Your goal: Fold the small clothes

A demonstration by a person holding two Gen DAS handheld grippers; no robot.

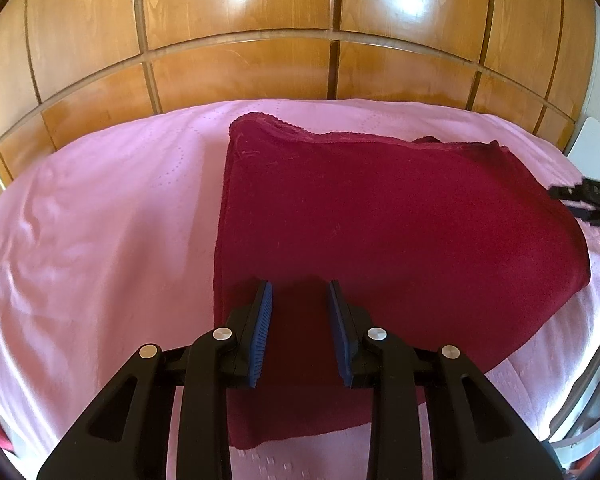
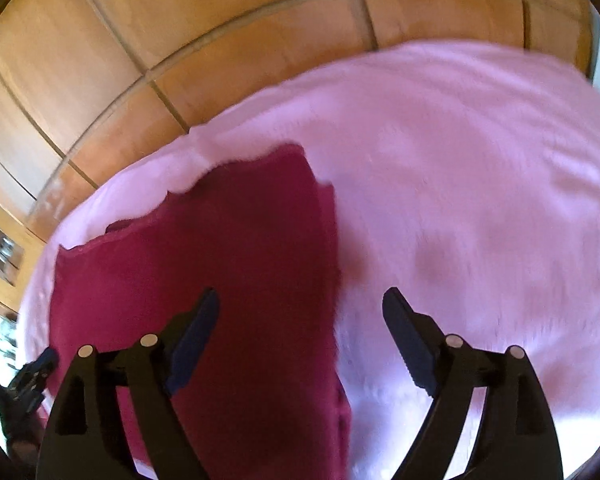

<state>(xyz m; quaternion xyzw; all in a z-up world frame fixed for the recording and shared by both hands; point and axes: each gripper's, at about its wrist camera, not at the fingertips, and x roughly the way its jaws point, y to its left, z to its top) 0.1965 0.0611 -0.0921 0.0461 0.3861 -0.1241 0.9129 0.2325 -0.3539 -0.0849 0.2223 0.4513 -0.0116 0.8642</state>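
A dark red garment (image 1: 380, 232) with a scalloped lace edge at its far side lies folded flat on the pink bedspread (image 1: 100, 240). My left gripper (image 1: 299, 292) hovers over the garment's near left part, jaws open with a moderate gap and nothing between them. In the right wrist view the same garment (image 2: 220, 264) lies left of centre. My right gripper (image 2: 300, 304) is wide open above the garment's right edge, empty. This view is blurred. The right gripper's body shows at the right edge of the left wrist view (image 1: 592, 200). The left gripper shows at the lower left of the right wrist view (image 2: 32, 376).
A wooden panelled wardrobe (image 1: 300, 40) stands right behind the bed. The pink bedspread (image 2: 480, 200) stretches wide on both sides of the garment. A white object with a green light (image 1: 596, 148) sits at the far right.
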